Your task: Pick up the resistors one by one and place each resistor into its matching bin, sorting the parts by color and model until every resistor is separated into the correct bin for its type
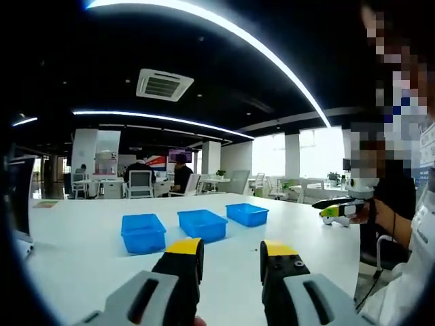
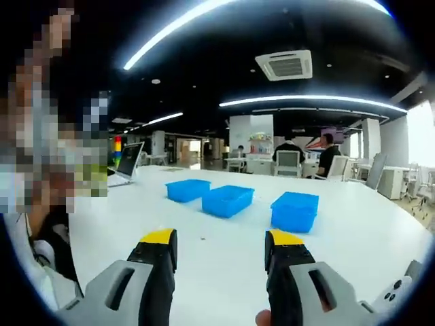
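- Jaws of your left gripper [image 1: 231,261] stand spread, holding nothing, above the white table [image 1: 81,251].
- Your right gripper [image 2: 221,255] is likewise spread wide.
- One tiny speck, maybe a resistor [image 2: 202,238], lies just beyond; you cannot tell.
- Three blue bins [image 1: 202,224] sit in a row farther out.

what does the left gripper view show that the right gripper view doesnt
Left gripper view alone: a yellow-green tool in a person's hand at the right edge.
Right gripper view alone: an open laptop on the table's far left side.
Both: three blue bins in a row on the white table, seated people at desks behind, and each view's own gripper, left gripper, right gripper, jaws open and empty.
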Demonstrator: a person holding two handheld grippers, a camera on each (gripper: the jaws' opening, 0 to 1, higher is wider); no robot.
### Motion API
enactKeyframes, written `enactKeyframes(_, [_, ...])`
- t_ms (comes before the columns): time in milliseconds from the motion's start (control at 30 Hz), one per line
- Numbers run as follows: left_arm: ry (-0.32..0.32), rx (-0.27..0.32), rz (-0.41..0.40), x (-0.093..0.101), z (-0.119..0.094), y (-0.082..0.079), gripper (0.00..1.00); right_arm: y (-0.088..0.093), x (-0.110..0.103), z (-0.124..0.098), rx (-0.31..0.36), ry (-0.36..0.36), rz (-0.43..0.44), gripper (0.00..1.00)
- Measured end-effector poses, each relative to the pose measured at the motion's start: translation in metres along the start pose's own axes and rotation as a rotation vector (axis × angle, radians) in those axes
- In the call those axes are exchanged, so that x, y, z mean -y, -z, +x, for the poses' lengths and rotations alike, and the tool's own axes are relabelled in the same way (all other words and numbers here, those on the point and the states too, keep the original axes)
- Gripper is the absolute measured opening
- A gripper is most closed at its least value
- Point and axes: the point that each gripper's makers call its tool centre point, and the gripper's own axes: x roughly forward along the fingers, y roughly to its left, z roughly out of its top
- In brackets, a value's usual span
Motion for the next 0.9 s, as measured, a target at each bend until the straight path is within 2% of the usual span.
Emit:
enactKeyframes(133, [0.002,0.002,0.002,0.000,-0.002,0.001,0.35,0.001,0.002,0.001,0.002,0.011,0.004,0.52])
enactKeyframes(300, [-0.005,0.005,0.001,-0.004,-0.008,0.005,0.35,0.010,-0.002,0.007,-0.026,0.010,-0.008,0.51])
enactKeyframes(367, [-0.002,0.002,0.002,-0.004,-0.008,0.008,0.35,0.012,-0.003,0.010,-0.053,0.003,-0.026,0.46])
enactKeyframes(567, [0.004,-0.001,0.002,-0.003,-0.010,0.012,0.35,0.026,-0.001,0.033,-0.242,-0.068,-0.153,0.40])
enactKeyframes(700, [-0.002,0.000,0.002,-0.005,-0.012,0.013,0.35,0.030,0.000,0.060,-0.335,-0.128,-0.244,0.37])
enactKeyframes(900, [-0.002,-0.004,-0.002,-0.007,-0.010,0.016,0.35,0.039,-0.016,0.095,-0.463,-0.266,-0.380,0.34])
